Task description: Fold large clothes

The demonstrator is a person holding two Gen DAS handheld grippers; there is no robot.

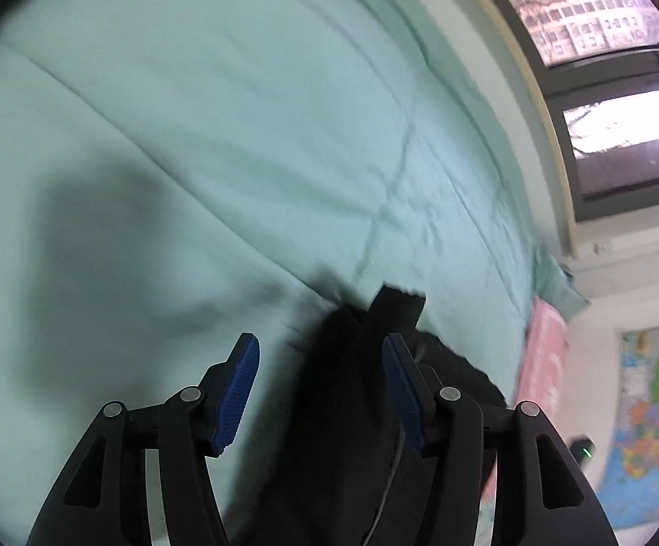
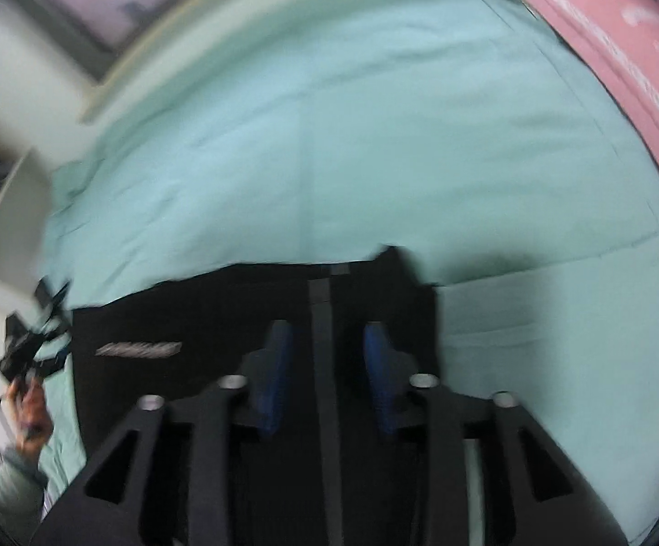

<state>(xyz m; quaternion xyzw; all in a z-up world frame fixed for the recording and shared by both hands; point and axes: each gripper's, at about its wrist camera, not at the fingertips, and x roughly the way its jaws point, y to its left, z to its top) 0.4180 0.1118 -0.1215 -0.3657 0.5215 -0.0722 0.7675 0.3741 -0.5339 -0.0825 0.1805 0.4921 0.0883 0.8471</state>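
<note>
A black garment [image 2: 220, 314] lies on a mint-green bed sheet [image 2: 329, 136]. In the right wrist view it spreads out flat under my right gripper [image 2: 328, 341], with a grey stripe running between the blue pads; the jaws stand apart above the cloth. In the left wrist view my left gripper [image 1: 320, 355] is open, and a bunched end of the black garment [image 1: 343, 391] lies between and below its blue pads, nearer the right one. The picture is blurred by motion.
A pink cover [image 2: 625, 45] lies along the bed's edge, also in the left wrist view [image 1: 543, 364]. A window [image 1: 602, 68] and a wall map [image 1: 647, 409] are beyond the bed. The other hand with its gripper [image 2: 24, 355] shows at left.
</note>
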